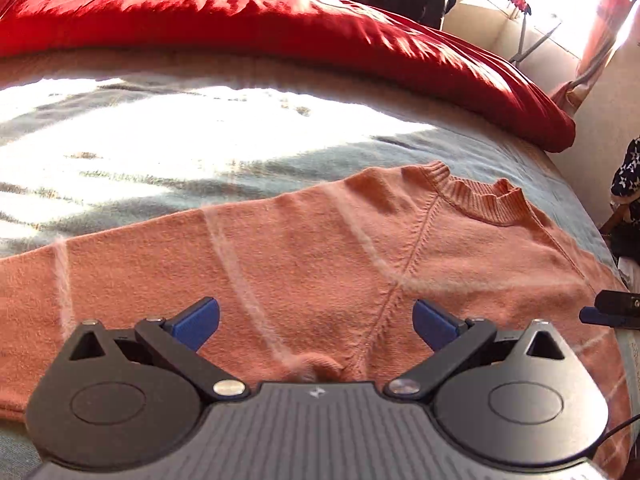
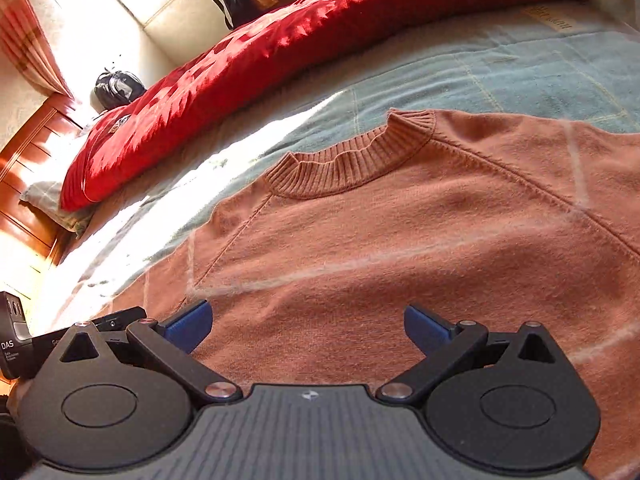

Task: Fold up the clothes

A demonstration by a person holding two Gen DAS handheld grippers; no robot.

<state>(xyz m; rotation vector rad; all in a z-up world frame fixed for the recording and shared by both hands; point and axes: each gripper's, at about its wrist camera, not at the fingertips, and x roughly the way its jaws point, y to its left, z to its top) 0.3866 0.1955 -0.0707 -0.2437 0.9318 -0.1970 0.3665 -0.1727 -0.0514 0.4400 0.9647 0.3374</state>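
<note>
Lettering "DAS" shows on the left gripper's [image 2: 16, 344] body, seen at the right wrist view's left edge. Both the left gripper [image 1: 316, 326] and right gripper [image 2: 308, 328] hover low over the sweater [image 2: 400, 240], jaws released and empty. The orange sweater lies flat on the bed [image 1: 160, 140], collar [image 2: 352, 160] away from the grippers, near a red duvet [image 1: 280, 28].

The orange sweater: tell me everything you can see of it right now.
The orange sweater is a fuzzy knit with pale thin lines crossing it, a ribbed collar and raglan seams. It lies spread flat on the blue-grey blanket, collar toward the red duvet. Both open grippers, left and right, hover over it, gripping nothing.
</note>
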